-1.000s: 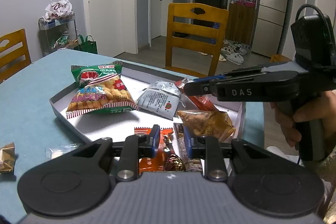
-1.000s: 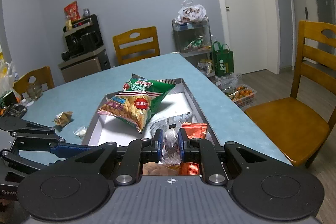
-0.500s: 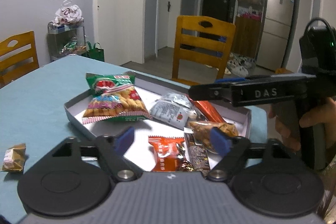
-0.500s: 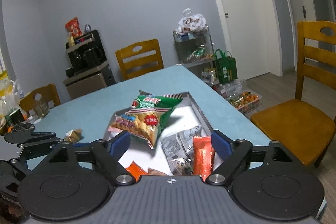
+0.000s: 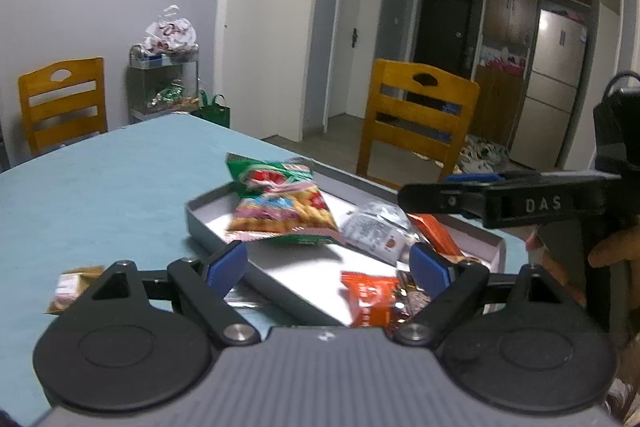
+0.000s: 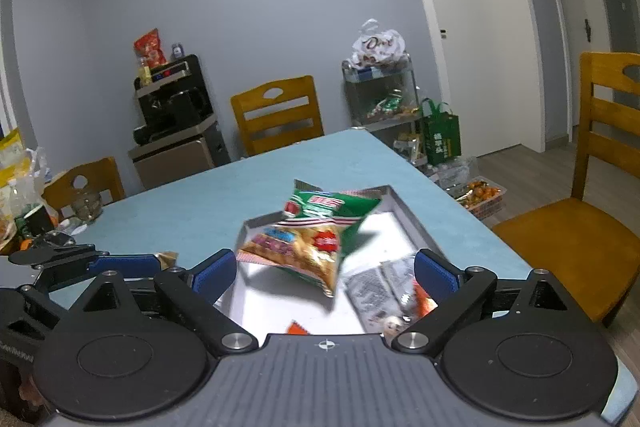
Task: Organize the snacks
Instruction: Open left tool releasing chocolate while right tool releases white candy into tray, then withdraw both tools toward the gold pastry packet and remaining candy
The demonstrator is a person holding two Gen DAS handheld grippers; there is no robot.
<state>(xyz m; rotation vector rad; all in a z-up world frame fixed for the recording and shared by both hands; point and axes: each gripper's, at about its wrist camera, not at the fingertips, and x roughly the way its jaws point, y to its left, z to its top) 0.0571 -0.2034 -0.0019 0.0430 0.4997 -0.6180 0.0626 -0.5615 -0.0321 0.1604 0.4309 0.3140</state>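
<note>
both grippers hang over the near end of the grey tray [image 5: 208,231] on the blue table [image 5: 120,171], jaws spread wide and holding nothing: left gripper [image 5: 332,267], right gripper [image 6: 326,273]. in the tray lie a green cracker bag [image 5: 280,207], a silver packet [image 5: 374,233] and an orange packet [image 5: 370,297]; a small gold-wrapped snack [image 5: 72,285] sits on the table beside the tray

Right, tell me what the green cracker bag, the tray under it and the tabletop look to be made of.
Green cracker bag: glossy printed plastic film, judging by its crinkles and serrated sealed edge.
Tray: probably cardboard or thin board, a box lid perhaps; matte grey walls, pale smooth floor with a soft sheen.
Tabletop: a matte light-blue surface, possibly a cloth or mat; no glare, so I can't say which.
</note>
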